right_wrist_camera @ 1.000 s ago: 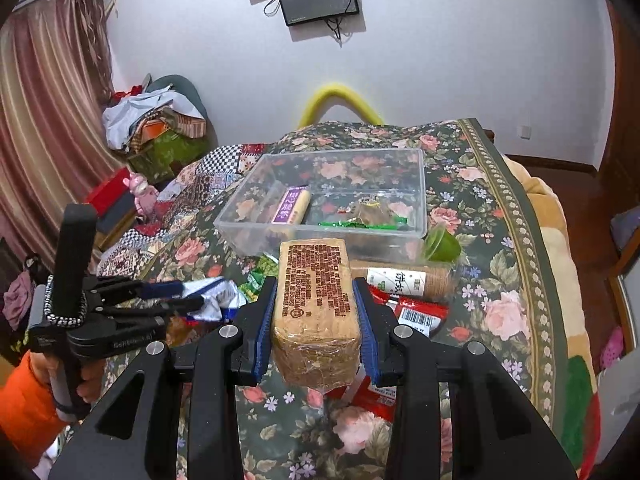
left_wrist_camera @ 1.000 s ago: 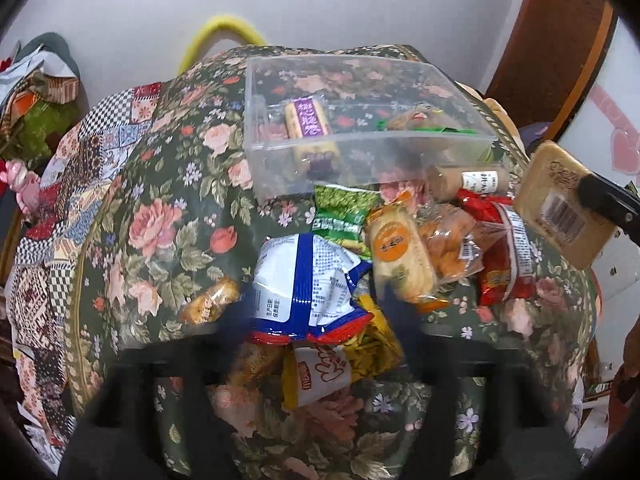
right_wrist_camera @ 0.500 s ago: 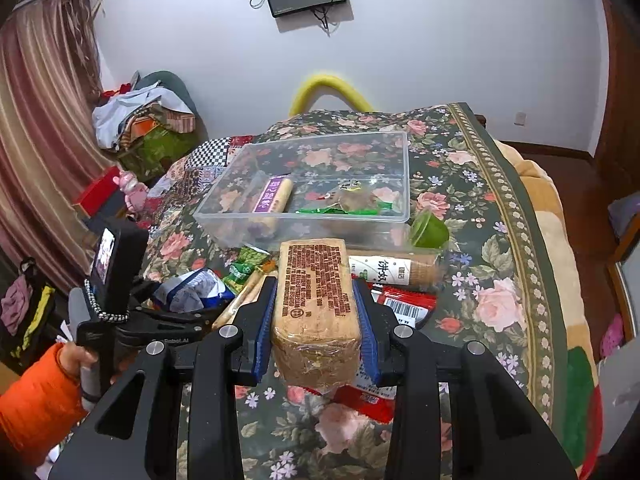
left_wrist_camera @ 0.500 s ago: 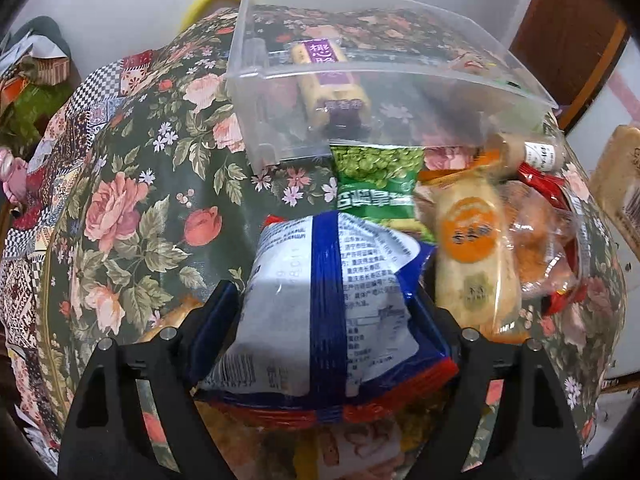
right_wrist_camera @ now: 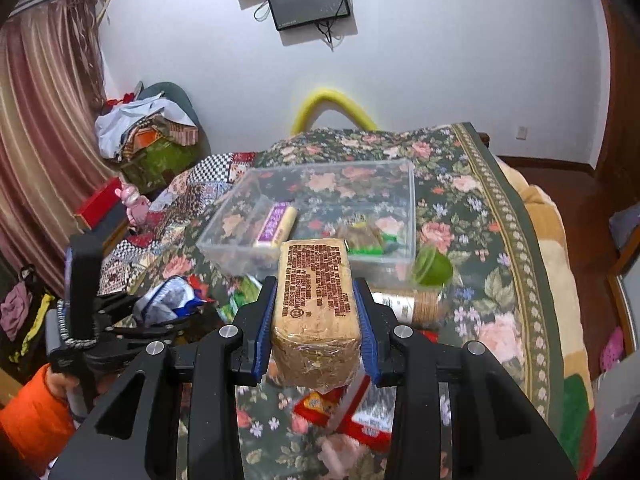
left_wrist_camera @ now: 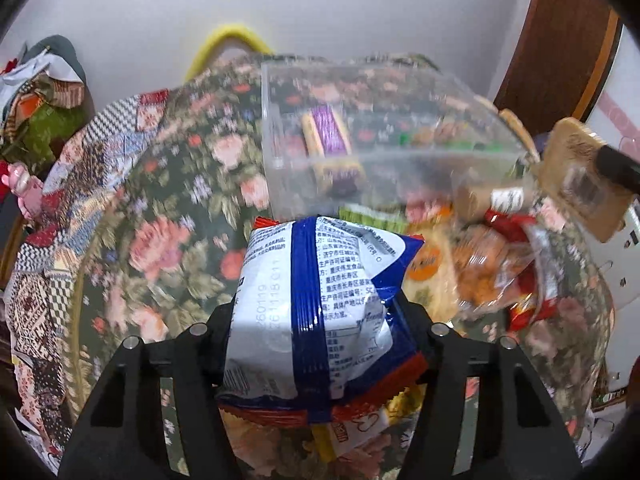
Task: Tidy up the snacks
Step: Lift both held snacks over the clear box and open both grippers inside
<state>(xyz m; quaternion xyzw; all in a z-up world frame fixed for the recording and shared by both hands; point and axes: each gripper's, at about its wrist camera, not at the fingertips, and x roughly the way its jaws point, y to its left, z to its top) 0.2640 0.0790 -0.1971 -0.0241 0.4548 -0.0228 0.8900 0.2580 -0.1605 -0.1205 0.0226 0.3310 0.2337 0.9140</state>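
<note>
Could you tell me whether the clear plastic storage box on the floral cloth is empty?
Not empty: the clear plastic storage box already holds a purple-labelled snack bar and green-wrapped snacks.

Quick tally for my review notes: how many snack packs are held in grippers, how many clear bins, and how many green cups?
Held snack packs: 2. A clear-wrapped brown block in the right gripper, and a white-and-blue foil bag between the closing jaws of the left gripper.
Clear plastic bin: 1
Green round cup: 1
Total: 4
</note>
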